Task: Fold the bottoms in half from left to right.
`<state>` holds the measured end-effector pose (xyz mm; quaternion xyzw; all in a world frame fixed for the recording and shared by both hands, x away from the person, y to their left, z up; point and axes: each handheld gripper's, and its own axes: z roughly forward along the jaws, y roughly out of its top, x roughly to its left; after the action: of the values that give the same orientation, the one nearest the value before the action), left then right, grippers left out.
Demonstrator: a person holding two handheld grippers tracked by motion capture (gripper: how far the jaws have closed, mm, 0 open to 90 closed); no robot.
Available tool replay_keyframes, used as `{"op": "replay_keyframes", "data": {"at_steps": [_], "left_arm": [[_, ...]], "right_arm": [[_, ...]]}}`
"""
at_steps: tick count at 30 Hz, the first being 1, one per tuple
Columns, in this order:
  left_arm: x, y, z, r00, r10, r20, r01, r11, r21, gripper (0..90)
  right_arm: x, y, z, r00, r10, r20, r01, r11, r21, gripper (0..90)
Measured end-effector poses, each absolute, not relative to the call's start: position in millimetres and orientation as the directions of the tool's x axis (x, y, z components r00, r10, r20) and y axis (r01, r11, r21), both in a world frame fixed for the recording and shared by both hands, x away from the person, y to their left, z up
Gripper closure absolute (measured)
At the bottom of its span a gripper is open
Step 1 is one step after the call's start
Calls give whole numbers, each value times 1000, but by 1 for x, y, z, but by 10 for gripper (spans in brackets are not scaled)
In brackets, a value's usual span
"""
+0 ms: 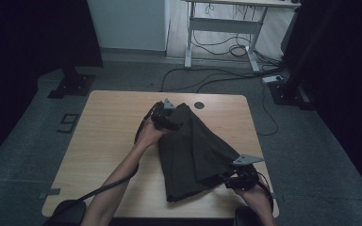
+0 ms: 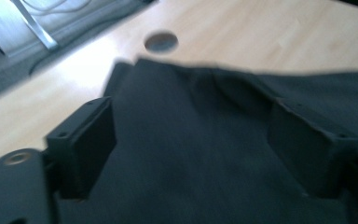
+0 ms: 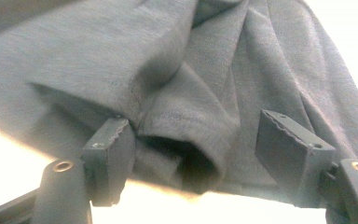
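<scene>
- The dark garment (image 1: 193, 150) lies folded lengthwise on the wooden table (image 1: 108, 136), its far end just short of the round cable hole (image 1: 199, 105), so the fold looks mostly made.
- Judging by the bunched sleeve at the near right corner, some tidying or another fold is left.
- The left gripper (image 1: 168, 117) sits on the garment's far end, jaws spread wide, cloth between them but not pinched.
- The right gripper (image 1: 242, 178), at the garment's near right edge, stands open around the sleeve cuff (image 3: 186, 154); one jaw may touch it, but it is not clamped.
</scene>
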<state>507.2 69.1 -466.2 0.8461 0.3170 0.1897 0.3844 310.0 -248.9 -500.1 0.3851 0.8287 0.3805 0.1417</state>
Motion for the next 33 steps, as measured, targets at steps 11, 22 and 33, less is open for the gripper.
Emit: {"op": "replay_keyframes", "data": {"at_steps": [11,22,33], "left_arm": [[441,82,-516,758,642,117,400,-600,693,80],[432,81,-544,742,649,169,372,-608,701,68],[434,85,-547,741,660,124,395,-578,714,66]], "right_arm": [[311,-211,-476,-723,683,106,493,402,771,294],[328,-147,-515,-722,690,46,559,544,625,583],[331,-202,-469,-588,809,-27,545,420,725,862]]}}
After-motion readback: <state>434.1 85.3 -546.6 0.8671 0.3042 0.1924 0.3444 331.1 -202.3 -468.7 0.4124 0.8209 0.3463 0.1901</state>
